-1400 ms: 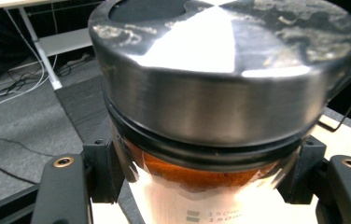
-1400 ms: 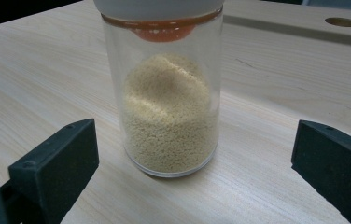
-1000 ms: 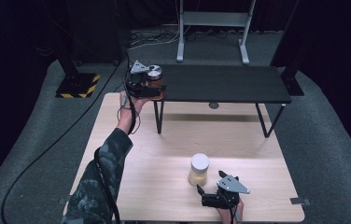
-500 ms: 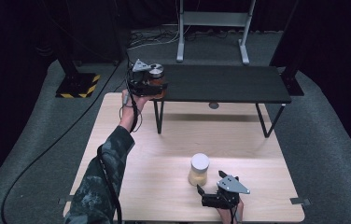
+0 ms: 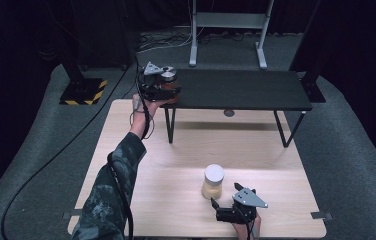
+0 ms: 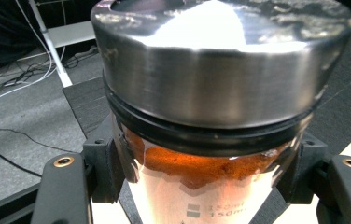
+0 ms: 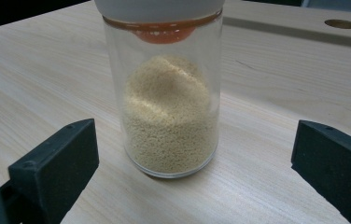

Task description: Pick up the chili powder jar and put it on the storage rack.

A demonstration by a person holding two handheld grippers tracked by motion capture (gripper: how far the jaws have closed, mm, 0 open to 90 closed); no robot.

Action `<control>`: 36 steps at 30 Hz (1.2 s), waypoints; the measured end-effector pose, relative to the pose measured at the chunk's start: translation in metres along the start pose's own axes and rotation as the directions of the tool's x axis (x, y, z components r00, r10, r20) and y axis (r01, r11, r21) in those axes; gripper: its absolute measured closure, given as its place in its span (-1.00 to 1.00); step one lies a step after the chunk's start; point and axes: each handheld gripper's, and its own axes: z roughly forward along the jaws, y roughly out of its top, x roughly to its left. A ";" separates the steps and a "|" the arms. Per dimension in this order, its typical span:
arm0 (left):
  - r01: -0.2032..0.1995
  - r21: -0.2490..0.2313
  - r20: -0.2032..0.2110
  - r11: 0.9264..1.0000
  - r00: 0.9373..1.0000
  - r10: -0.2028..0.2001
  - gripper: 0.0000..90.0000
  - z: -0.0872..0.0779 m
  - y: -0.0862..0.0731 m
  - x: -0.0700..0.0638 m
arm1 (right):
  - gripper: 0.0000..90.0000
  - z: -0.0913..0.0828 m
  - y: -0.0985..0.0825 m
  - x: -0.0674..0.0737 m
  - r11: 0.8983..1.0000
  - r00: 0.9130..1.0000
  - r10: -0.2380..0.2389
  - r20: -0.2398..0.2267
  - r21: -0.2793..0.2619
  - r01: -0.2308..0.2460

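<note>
While my left gripper (image 5: pixel 168 89) clamps the orange-powder jar (image 6: pixel 201 154) (upper left), my right gripper (image 7: pixel 187 154) gapes, grain jar (image 7: pixel 171 112) between jaws, untouched.

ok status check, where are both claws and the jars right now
Left claw shut on metal-lidded jar of orange powder at black bench end. Right claw open, facing grain jar, not touching. Nothing in the way.

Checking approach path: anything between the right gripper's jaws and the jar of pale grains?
Nothing. In the right gripper view, bare wooden table lies between the open right gripper and the jar of pale grains; the high view agrees.
</note>
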 end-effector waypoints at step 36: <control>-0.094 0.048 -0.002 0.994 0.996 0.094 -1.00 -0.045 -0.001 -0.010 | -1.00 0.001 0.002 0.001 1.000 1.000 -0.005 0.001 0.011 0.005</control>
